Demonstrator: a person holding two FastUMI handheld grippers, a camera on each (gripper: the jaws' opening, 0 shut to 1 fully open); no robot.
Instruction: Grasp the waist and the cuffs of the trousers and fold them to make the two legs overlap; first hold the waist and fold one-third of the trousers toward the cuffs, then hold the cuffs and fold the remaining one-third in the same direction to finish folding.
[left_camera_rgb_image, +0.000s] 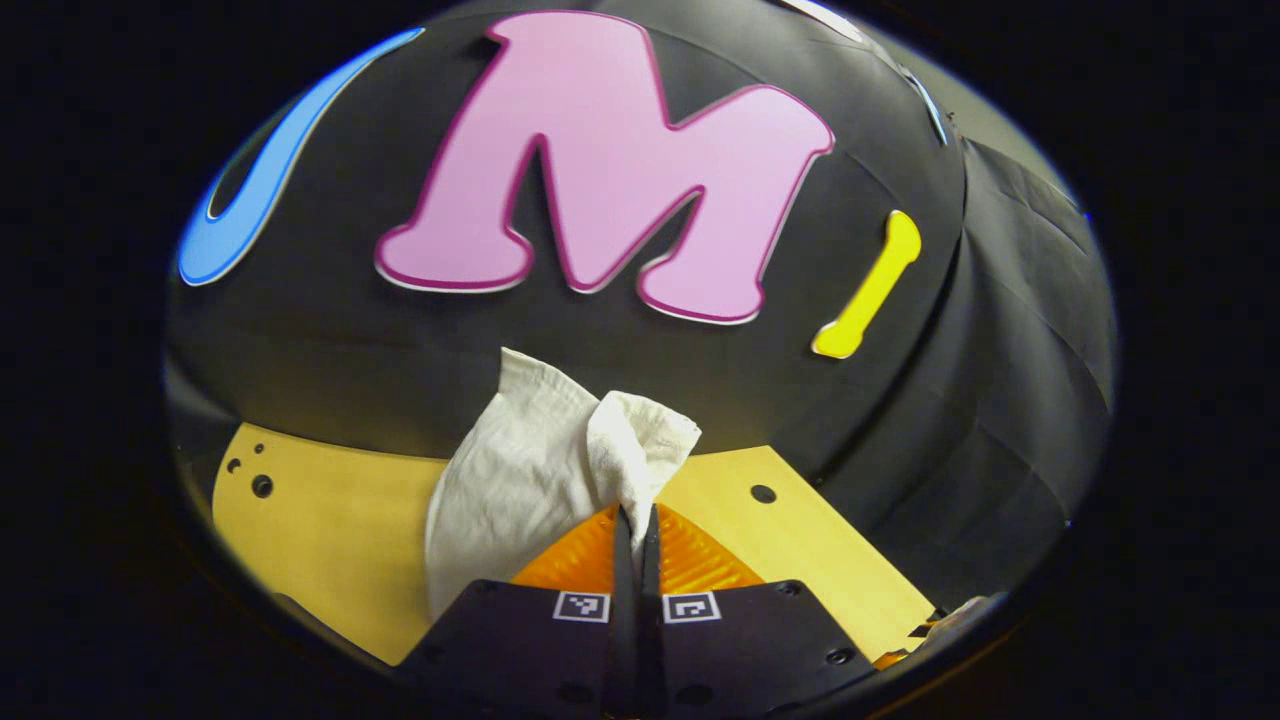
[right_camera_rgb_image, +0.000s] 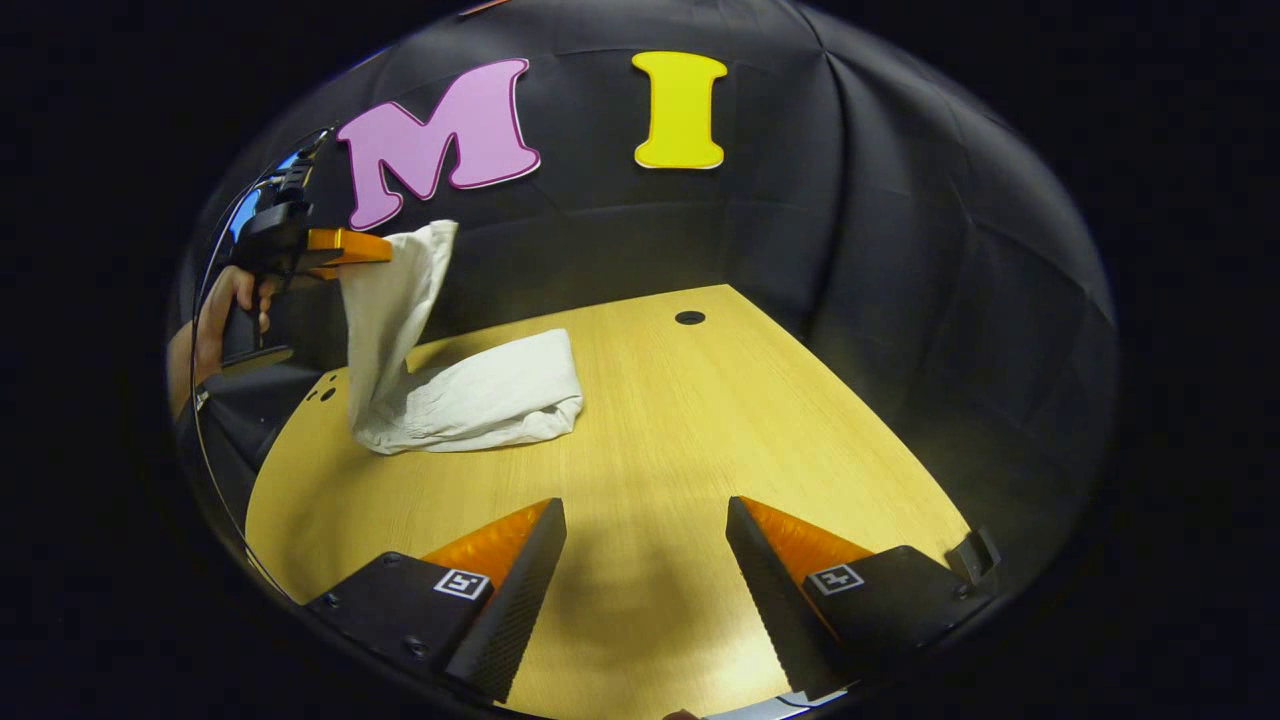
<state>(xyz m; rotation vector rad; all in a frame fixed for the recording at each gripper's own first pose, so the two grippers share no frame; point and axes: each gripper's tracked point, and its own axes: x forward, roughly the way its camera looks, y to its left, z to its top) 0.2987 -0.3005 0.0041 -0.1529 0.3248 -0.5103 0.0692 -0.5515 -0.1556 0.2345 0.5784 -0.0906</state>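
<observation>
The right gripper (right_camera_rgb_image: 645, 560) sits low over the table (right_camera_rgb_image: 700, 440) with its two fingers wide apart and nothing between them. The trousers (right_camera_rgb_image: 470, 395) lie far ahead of it and to its left, with the long way running across the table. The left gripper (left_camera_rgb_image: 634, 520) is much closer to them. Its fingers are pinched tight on one end of the cloth, which hangs down to the pile. I think the right gripper must reach forward and left.

Trousers' (left_camera_rgb_image: 520, 470) pinched edge between fingers (left_camera_rgb_image: 612, 560)
</observation>
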